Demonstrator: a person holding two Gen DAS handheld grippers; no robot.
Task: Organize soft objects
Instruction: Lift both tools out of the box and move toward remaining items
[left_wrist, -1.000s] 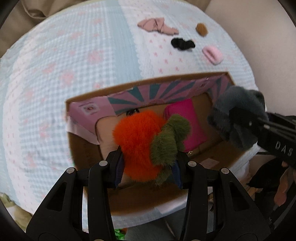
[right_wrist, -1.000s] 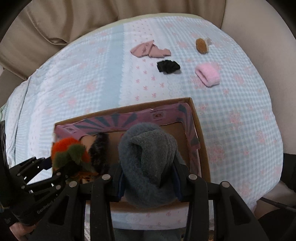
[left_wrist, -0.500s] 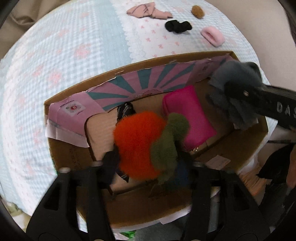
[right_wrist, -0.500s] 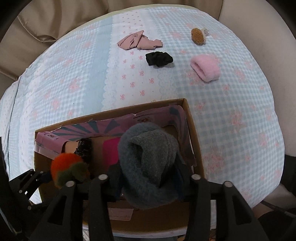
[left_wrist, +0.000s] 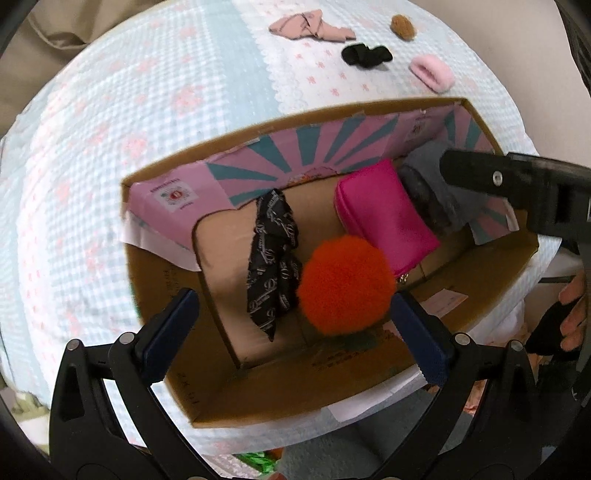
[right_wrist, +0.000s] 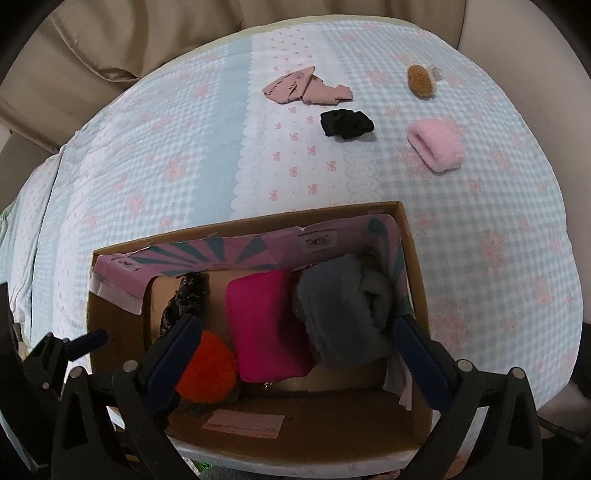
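Jaws on both grippers are opening, and neither presses on anything. Between the spread fingers of the left gripper (left_wrist: 293, 326) sits an orange pompom (left_wrist: 345, 284), free of the pads, inside the cardboard box (left_wrist: 162, 266). Just beyond it lie a black printed scrunchie (left_wrist: 273, 251) and a magenta pouch (left_wrist: 384, 218). Below the right gripper (right_wrist: 295, 349), a grey fuzzy sock (right_wrist: 341, 317) rests in the box's right end, touching neither pad, beside the pouch. Well ahead of both grippers, on the checked bedspread (right_wrist: 166, 147), lie a pink cloth (right_wrist: 306, 88), a black scrunchie (right_wrist: 345, 123), a pink fuzzy sock (right_wrist: 436, 146) and a brown puff (right_wrist: 419, 79).
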